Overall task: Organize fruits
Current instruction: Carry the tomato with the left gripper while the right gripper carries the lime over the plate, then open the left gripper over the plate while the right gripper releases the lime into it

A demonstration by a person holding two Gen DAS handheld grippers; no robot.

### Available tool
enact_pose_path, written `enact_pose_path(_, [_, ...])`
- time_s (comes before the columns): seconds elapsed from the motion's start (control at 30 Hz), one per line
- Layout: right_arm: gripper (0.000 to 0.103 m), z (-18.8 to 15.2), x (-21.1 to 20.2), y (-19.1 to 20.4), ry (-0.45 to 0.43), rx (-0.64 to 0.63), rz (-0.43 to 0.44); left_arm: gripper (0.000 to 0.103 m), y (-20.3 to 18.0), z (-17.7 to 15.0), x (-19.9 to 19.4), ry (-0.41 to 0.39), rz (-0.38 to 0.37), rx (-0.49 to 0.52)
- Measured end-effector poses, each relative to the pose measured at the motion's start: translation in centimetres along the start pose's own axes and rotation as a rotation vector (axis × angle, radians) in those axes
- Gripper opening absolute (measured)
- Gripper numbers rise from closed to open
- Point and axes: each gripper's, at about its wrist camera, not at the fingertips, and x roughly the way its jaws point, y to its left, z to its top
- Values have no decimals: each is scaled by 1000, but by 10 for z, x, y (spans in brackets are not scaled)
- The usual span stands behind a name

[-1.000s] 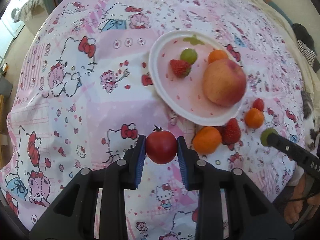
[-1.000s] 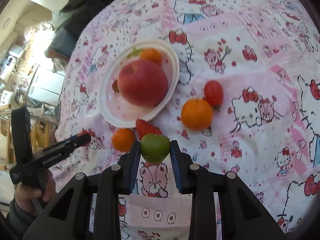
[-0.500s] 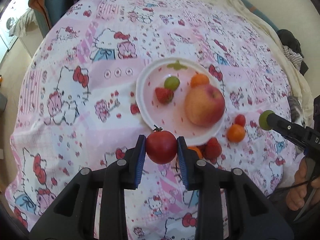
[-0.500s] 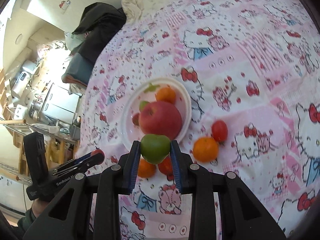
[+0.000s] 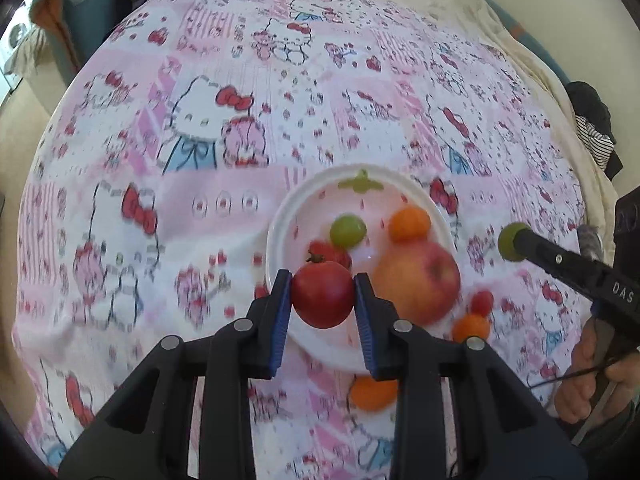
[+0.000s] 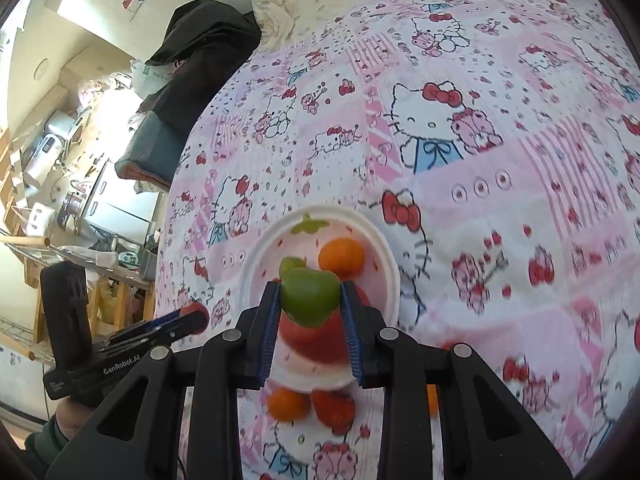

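Plate (image 5: pixel 280 220): one apple (image 5: pixel 420 280), one orange (image 5: pixel 409 223), one grape (image 5: pixel 347 231), seemingly one strawberry (image 5: pixel 326 250). Left gripper (image 5: pixel 322 300) clamps one red tomato (image 5: pixel 322 298); right gripper (image 6: pixel 309 300) clamps one green fruit (image 6: pixel 309 295).

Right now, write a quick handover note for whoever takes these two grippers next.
Left gripper: shut on a red tomato, held above the near edge of the white plate.
Right gripper: shut on a green fruit, also above the plate.
On the plate: apple, small orange, green grape, strawberry.
Left on the cloth: three oranges, one nearest you, a strawberry and a small red fruit.
Next, probably: set both held fruits down on the plate.
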Motion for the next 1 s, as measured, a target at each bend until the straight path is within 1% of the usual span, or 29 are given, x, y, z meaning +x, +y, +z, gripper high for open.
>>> enact_pose_path(0.07, [32, 8, 11, -6, 18, 7, -10, 27, 3, 9, 10, 9, 2, -11])
enact_pose_path(0.17, [32, 14, 24, -16, 45, 19, -31, 27, 8, 20, 30, 53, -24, -55])
enact_pose_path(0.2, [32, 16, 28, -19, 52, 22, -39, 27, 7, 24, 38, 62, -30, -53])
enact_pose_path(0.33, [32, 21, 45, -29, 87, 32, -51, 27, 2, 33, 52, 57, -16, -15])
enact_pose_path(0.5, [32, 18, 55, -25, 112, 5, -68, 27, 1, 36, 67, 76, 11, 0])
enact_pose_path(0.63, [32, 15, 63, -27, 127, 14, -88, 27, 3, 35, 71, 76, 31, 6])
enact_pose_path(0.8, [32, 10, 71, -32, 147, 28, -103, 27, 8, 34, 72, 77, 21, -16])
enact_pose_path(0.9, [32, 7, 72, -33, 153, 30, -108, 27, 6, 32, 72, 76, 34, 3])
enact_pose_path(1.0, [32, 7, 74, -34, 152, 25, -116, 27, 6, 32, 72, 77, 32, 0])
